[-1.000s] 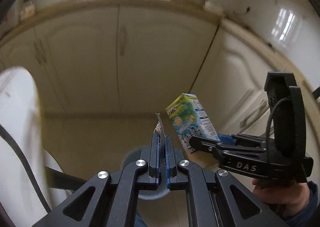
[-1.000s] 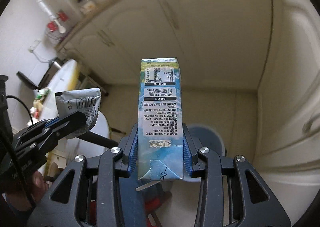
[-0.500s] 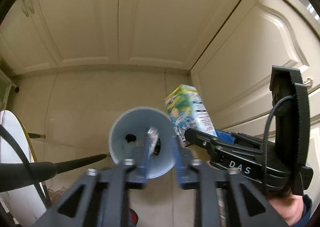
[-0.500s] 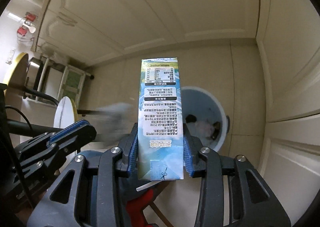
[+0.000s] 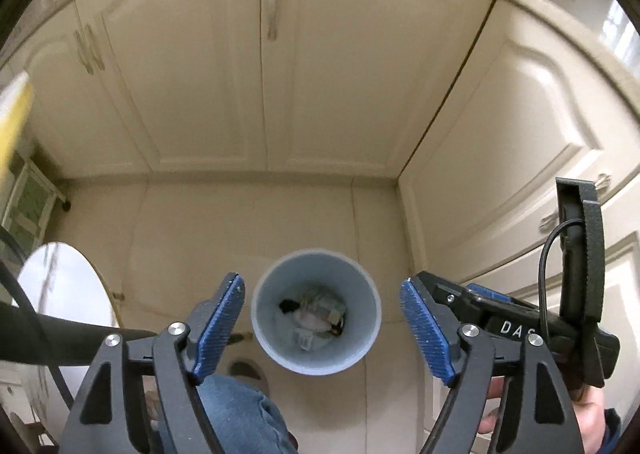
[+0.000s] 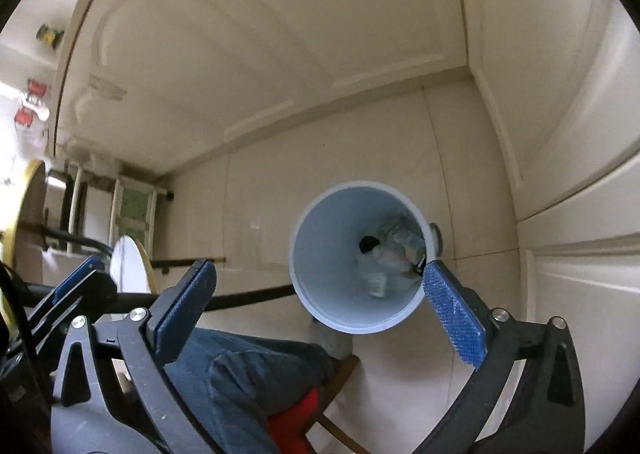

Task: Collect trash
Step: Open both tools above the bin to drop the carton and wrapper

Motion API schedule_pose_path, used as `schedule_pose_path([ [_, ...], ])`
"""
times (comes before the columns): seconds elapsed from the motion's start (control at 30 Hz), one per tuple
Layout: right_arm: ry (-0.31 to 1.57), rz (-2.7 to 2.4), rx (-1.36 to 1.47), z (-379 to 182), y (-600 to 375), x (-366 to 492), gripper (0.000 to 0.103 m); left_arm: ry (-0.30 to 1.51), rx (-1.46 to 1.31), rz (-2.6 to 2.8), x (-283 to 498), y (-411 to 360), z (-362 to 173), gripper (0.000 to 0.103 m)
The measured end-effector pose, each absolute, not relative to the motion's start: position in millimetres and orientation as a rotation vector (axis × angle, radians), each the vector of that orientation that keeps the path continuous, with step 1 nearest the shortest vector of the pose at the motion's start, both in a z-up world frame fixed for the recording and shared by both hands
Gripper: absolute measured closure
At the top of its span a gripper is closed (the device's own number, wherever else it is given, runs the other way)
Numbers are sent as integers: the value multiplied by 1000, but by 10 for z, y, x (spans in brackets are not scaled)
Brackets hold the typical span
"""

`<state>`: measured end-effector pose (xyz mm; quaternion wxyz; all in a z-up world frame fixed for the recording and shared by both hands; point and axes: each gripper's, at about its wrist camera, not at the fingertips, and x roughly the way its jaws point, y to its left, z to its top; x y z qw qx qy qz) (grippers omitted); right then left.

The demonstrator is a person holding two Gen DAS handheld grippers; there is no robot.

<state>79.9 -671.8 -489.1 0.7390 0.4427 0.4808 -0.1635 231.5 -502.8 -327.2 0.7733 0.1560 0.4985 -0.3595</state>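
since both our left claw (image 5: 320,324) and right claw (image 6: 320,308) have just been opening above the bin (image 5: 316,318), they gape wide and empty to drop trash.

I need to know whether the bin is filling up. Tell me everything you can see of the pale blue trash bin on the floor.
The trash bin is a round, pale blue-grey bucket, plastic by its look, smooth-walled, open-topped and lidless. It stands upright on the cream floor tiles near the corner of the cream cabinets. Only its bottom is covered: a small blurred heap of crumpled pale wrappers, printed packaging and one dark lump. The walls above are bare. Nothing touches its rim; both grippers are above it.
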Motion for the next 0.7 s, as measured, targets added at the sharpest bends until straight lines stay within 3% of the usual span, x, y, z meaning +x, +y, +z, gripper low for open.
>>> schedule_pose_path([
  [0.2,944,-372,946,-4307,-6672,702,0,943,288,-823,2012,-4645,-2684,16],
  [0.47,733,-335,837,-3057,-6293,778,0,677,225,-754,1477,-3713,-1655,1],
  [0.7,615,-204,672,-2036,-5527,1083,0,545,159,-586,1226,-2802,-1242,1],
])
